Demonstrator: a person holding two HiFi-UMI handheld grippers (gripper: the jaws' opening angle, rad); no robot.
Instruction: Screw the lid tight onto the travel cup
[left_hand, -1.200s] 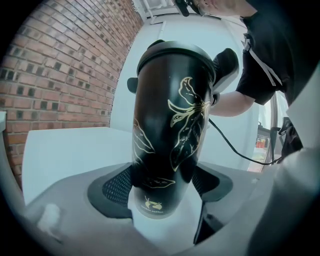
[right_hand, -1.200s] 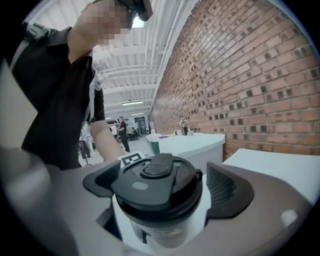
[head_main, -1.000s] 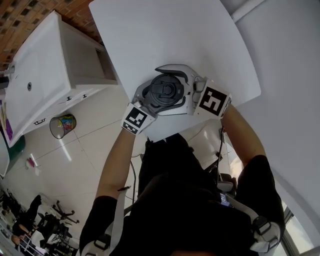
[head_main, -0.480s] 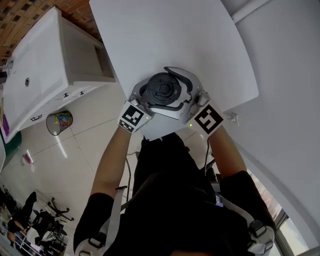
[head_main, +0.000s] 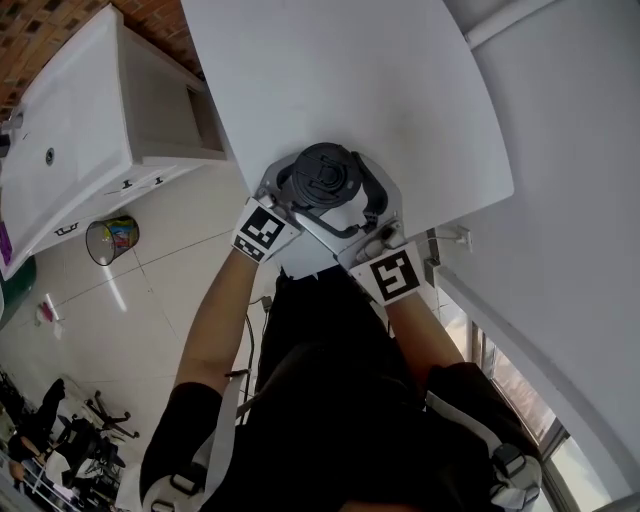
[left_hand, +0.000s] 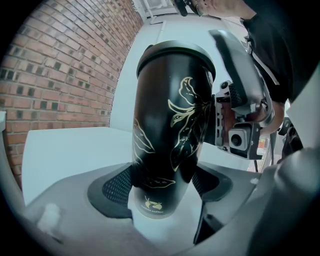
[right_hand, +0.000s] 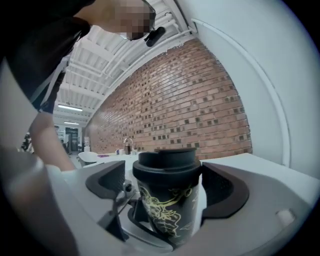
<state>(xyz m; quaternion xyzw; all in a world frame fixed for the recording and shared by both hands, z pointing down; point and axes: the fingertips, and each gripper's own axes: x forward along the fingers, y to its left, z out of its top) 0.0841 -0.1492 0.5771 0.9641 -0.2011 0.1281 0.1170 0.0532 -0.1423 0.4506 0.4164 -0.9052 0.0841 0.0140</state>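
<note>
— Where do we have the travel cup (left_hand: 167, 130)?
— Upright, with its long axis running straight up, at the near edge of the white bench (head_main: 330, 70). We can't tell whether its base rests there. The lid (right_hand: 167, 167) sits on top of the cup.
— What holds the cup?
— Our left gripper (left_hand: 162, 185). Its fingers (left_hand: 117, 187) are clamped on the cup's lower body, one on either side.
— And the right gripper (right_hand: 167, 187)?
— It comes in level at the top of the cup, so it is our nearer hand to the lid. Its fingers (right_hand: 225, 192) flank the lid and have just been closing. One side shows a sliver of gap, so we judge them not yet gripping.
— What does the turn hinge on?
— The lid lying centred between those fingers, and the twist going about the cup's upright axis.
</note>
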